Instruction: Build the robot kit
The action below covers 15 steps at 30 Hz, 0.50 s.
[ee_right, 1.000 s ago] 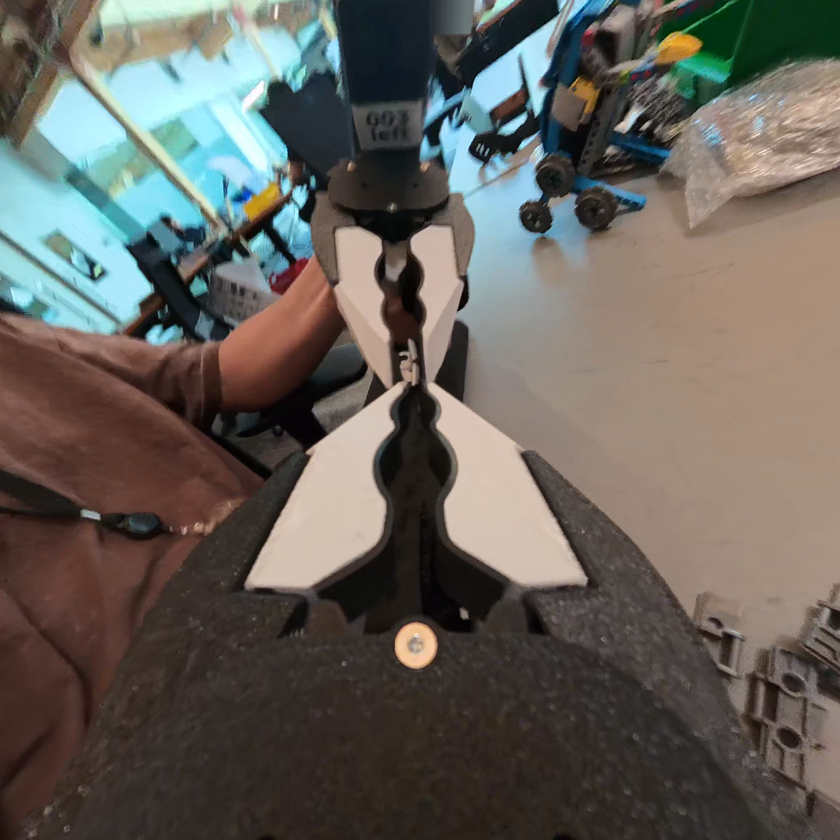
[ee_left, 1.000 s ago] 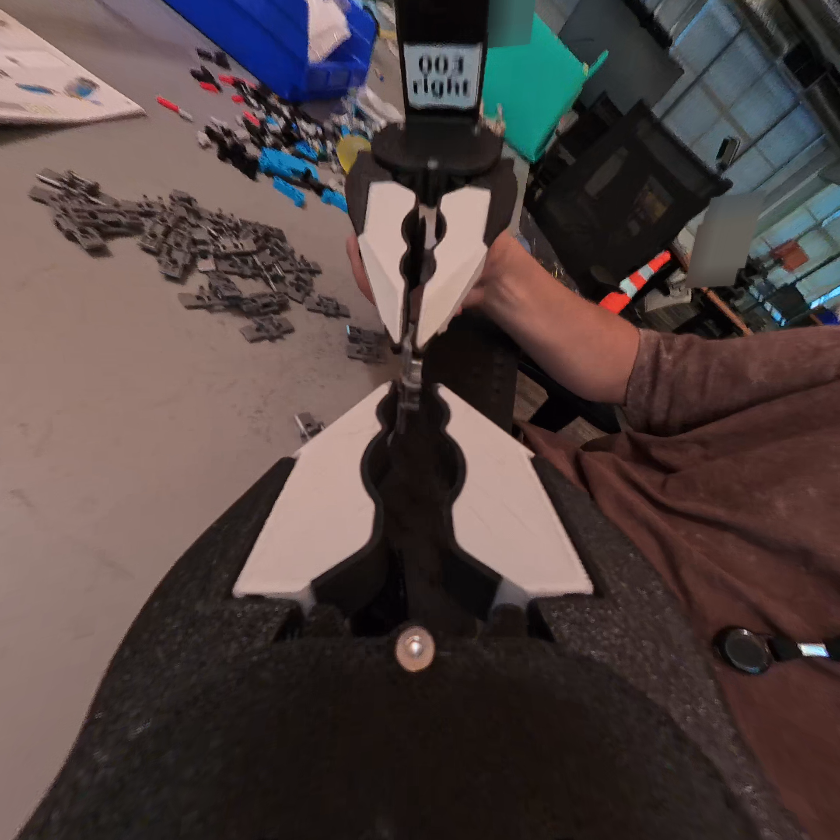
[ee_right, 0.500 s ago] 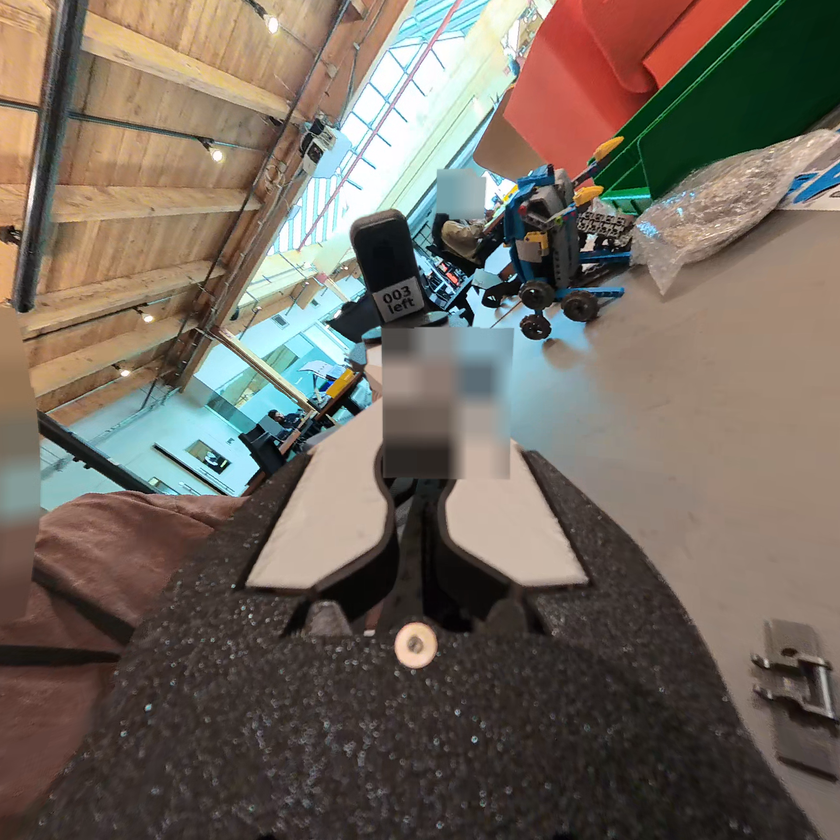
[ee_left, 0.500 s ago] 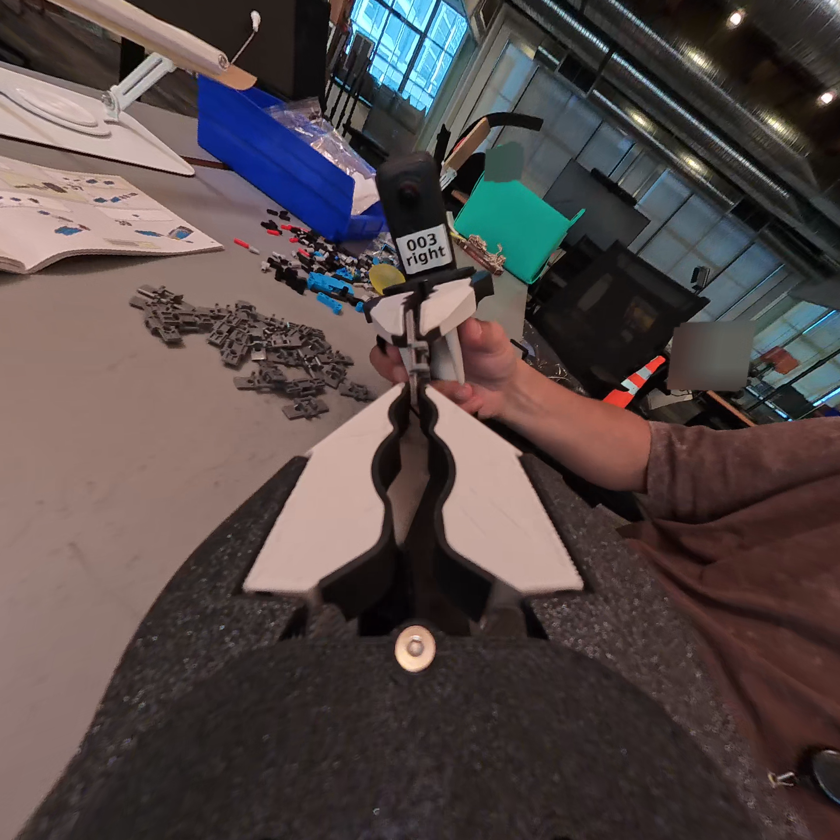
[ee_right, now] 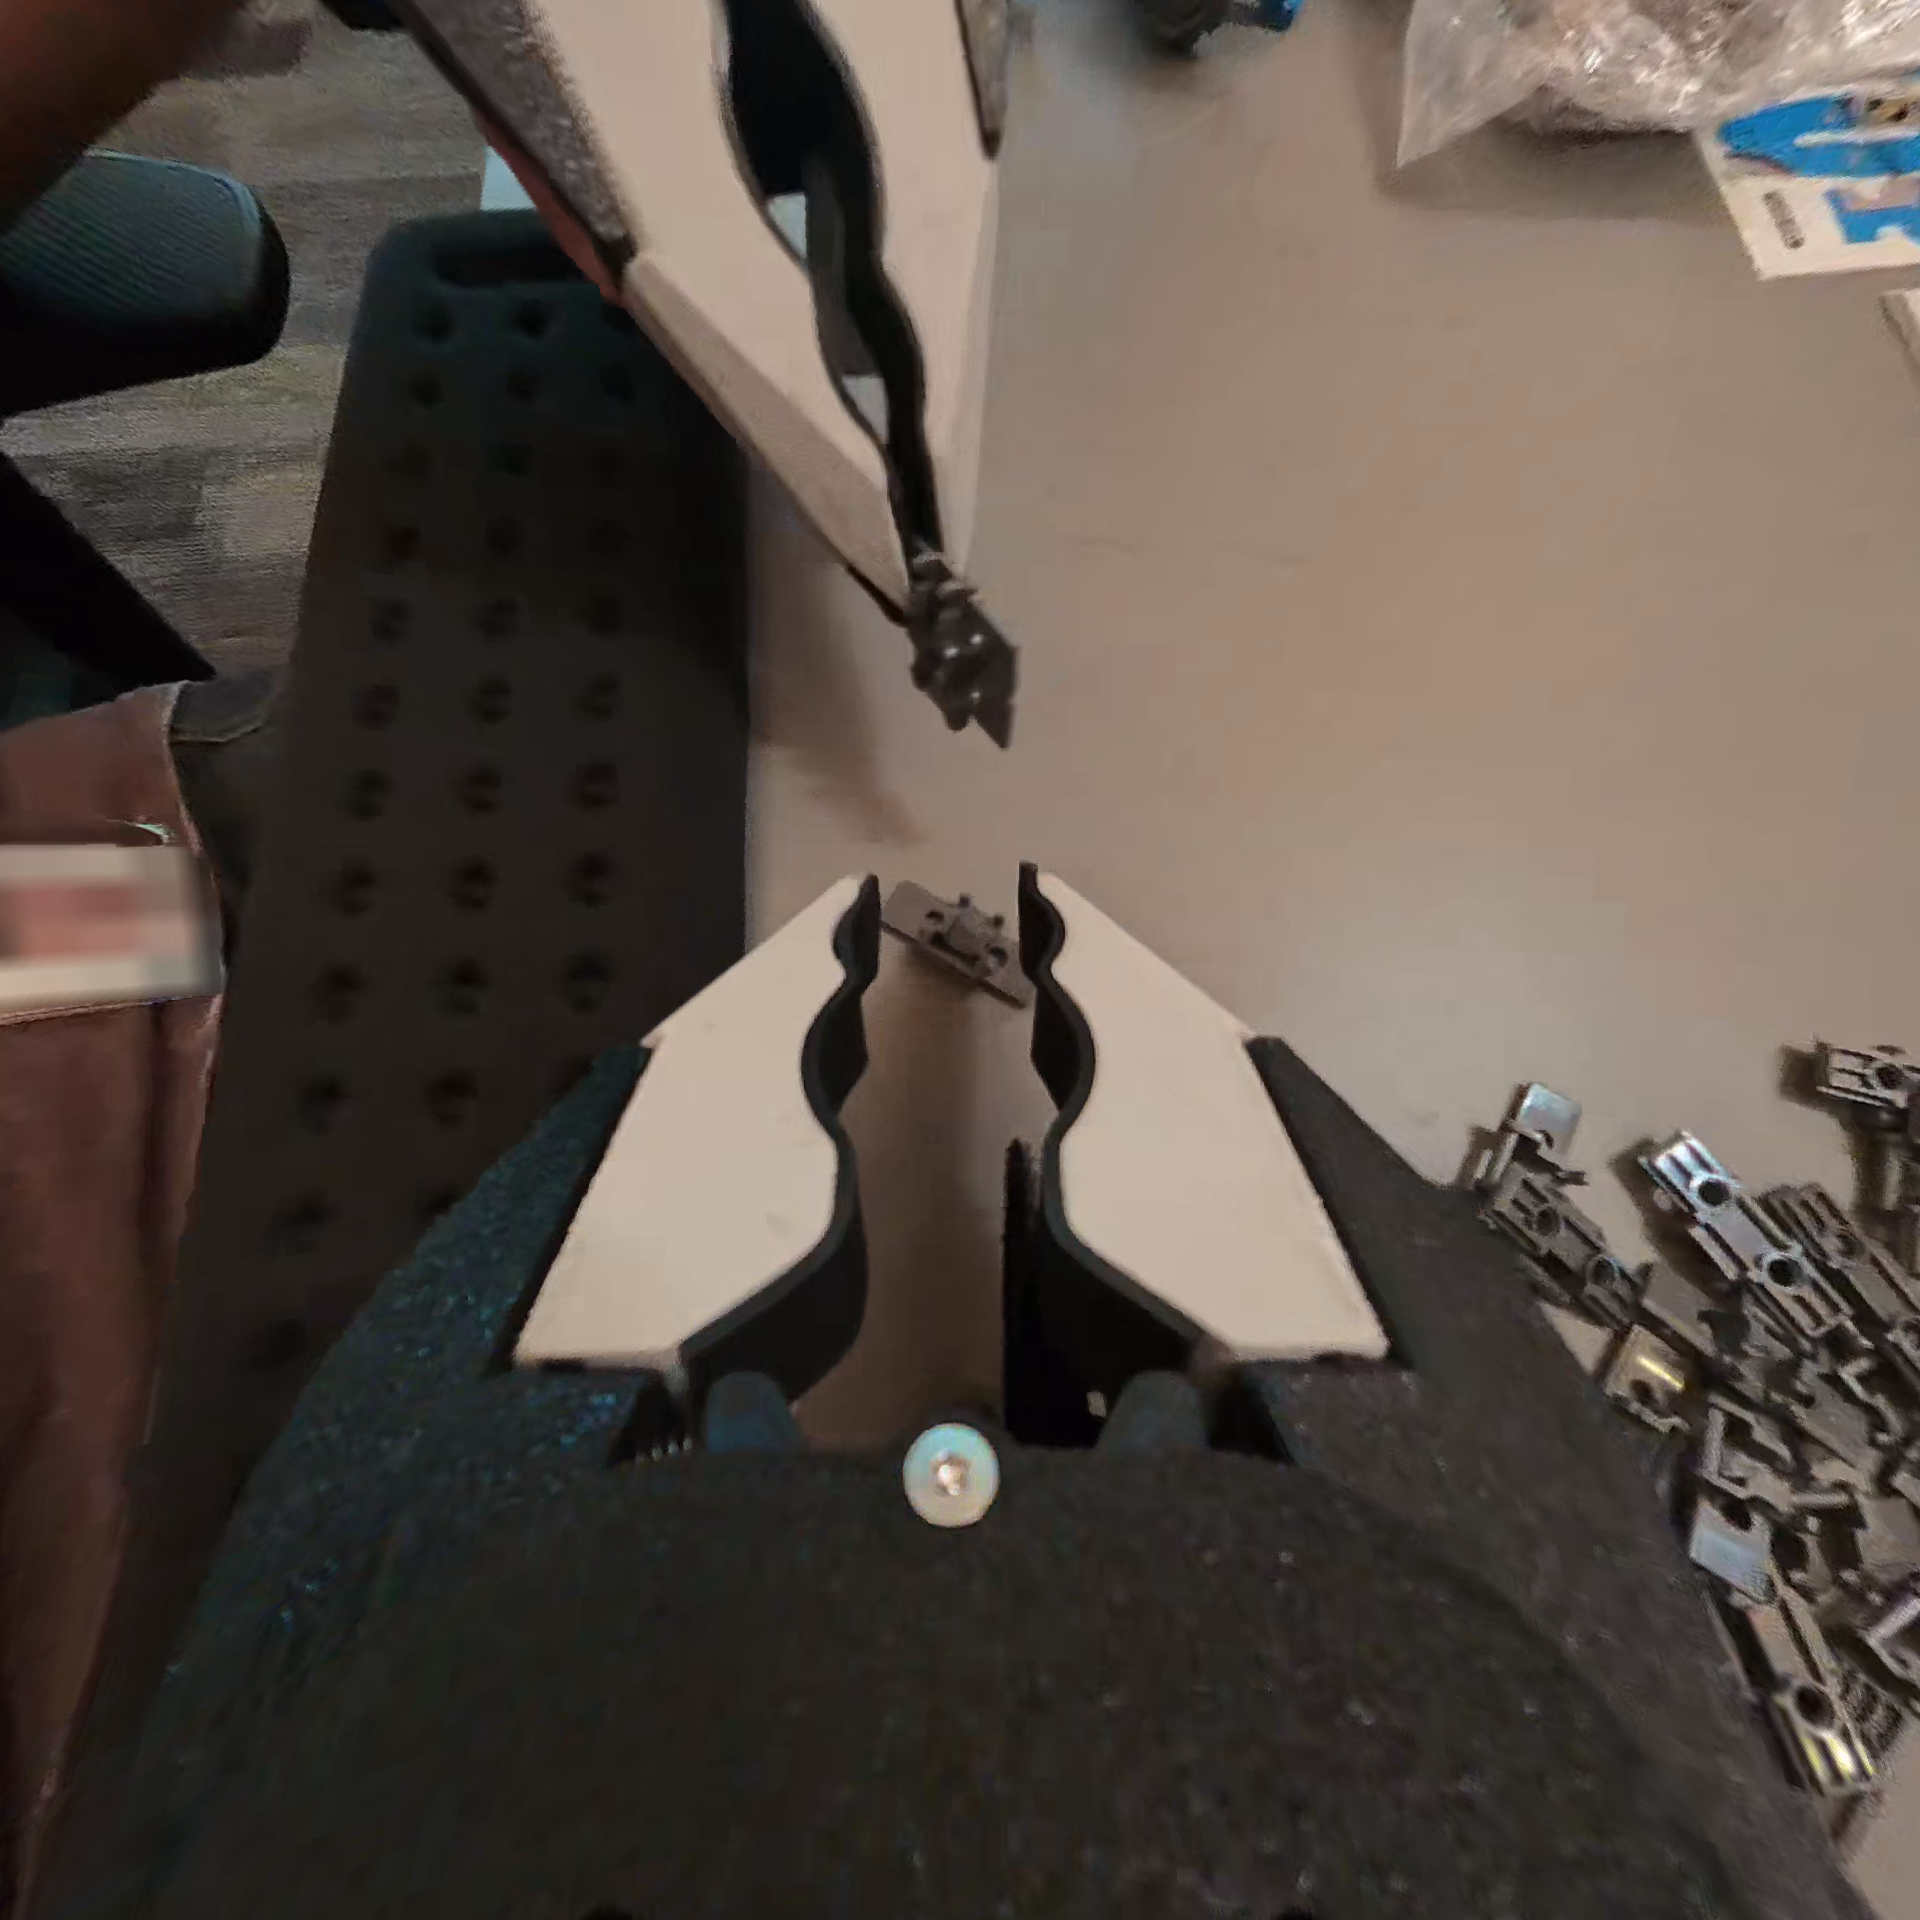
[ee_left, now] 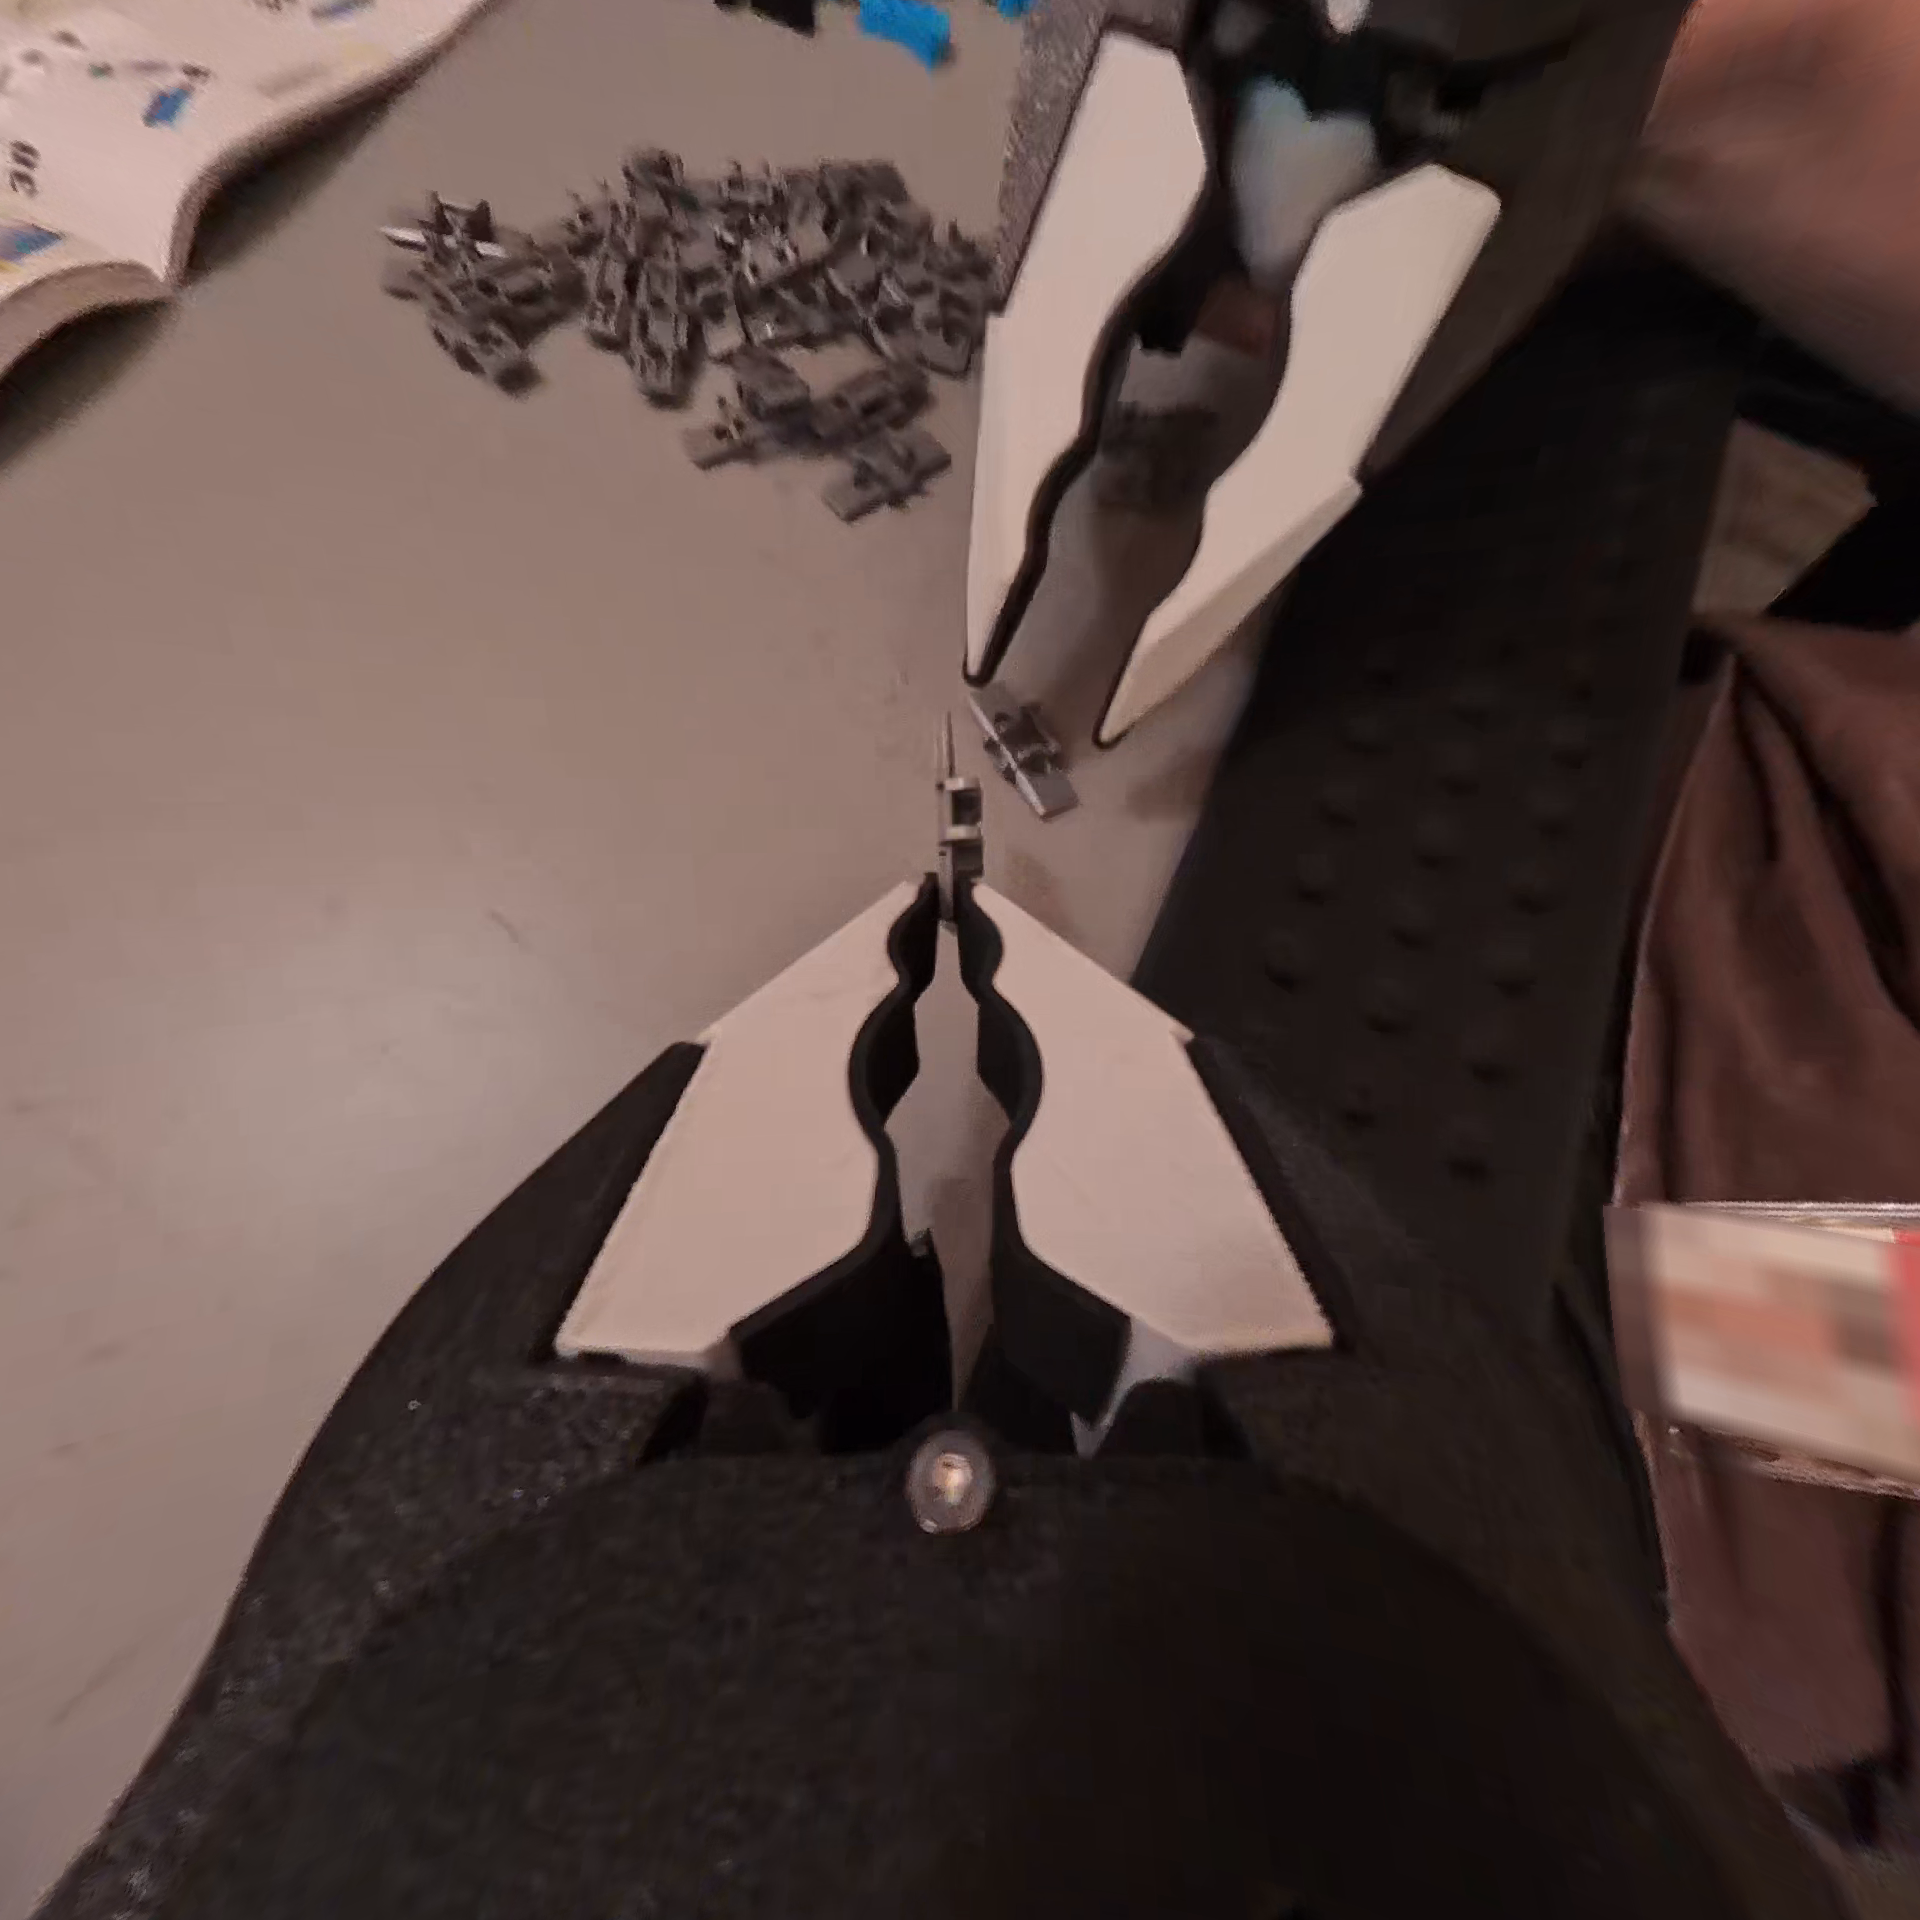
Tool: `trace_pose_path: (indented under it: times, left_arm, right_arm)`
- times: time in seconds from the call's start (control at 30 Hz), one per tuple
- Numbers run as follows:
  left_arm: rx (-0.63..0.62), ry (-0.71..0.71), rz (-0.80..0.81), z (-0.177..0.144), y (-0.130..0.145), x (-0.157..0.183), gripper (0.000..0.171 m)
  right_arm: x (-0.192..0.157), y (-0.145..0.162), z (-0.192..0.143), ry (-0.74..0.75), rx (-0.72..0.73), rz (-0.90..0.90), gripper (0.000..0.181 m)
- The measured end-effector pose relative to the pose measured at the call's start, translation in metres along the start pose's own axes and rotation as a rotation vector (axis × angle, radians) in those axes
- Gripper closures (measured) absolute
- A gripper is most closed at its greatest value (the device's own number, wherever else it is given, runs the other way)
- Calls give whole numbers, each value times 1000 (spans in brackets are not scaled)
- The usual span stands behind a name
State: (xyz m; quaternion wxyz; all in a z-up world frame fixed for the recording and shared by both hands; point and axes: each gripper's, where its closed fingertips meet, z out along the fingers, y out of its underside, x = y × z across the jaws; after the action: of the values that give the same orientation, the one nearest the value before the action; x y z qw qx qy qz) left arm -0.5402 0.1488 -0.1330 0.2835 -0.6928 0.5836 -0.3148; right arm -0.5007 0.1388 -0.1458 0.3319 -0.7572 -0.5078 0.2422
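Left wrist view: left gripper (ee_left: 951, 896) has its tips pinched together on a small grey link piece (ee_left: 954, 805), which sticks out past them, edge-on to the camera, above the grey table (ee_left: 416, 727). Held by 1 end only, so most of it stays exposed, probably to leave its free end reachable.

The right gripper (ee_left: 1039, 696) stands just beyond, jaws apart, tips down at the table on either side of a second grey link (ee_left: 1023, 750) lying flat. Right wrist view confirms: right gripper (ee_right: 943, 883) is spread, that flat link (ee_right: 958, 940) sits between its tips, and I can't tell whether either tip touches it. The left gripper (ee_right: 920, 582) comes in from the top with its held piece (ee_right: 961, 665) hanging clear of the table, near the flat link but apart from it.

Around them: a pile of grey links (ee_left: 717, 281) farther back on the table, seen again at the right edge (ee_right: 1766, 1351); an open booklet (ee_left: 125, 156); a black perforated chair back (ee_right: 499, 727) at the table edge; a clear plastic bag (ee_right: 1662, 73).

Hard to read:
- Motion blur on both views, worst on the pile and the right gripper.
- Held piece's shape unclear, only 1 narrow edge shows.
- Blue bits at the top cut off.
- The person shows only as a brown sleeve (ee_left: 1787, 935).
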Motion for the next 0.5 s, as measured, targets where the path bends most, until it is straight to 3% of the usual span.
trace_pose_path:
  times: [0.1, 0.2, 0.37, 0.5]
  left_arm:
    - [-85, -47, 31, 6, 12, -4, 169]
    - [-91, -57, 27, 10, 13, -6, 169]
    - [-114, -46, 34, 13, 17, -4, 169]
    - [-109, -39, 31, 13, 17, -3, 169]
  right_arm:
    - [4, 15, 4, -24, -73, 17, 157]
    - [-2, 22, 7, -41, -105, 12, 160]
    - [-26, 20, 4, -171, -128, 36, 162]
    - [-18, 9, -5, -154, -64, 26, 162]
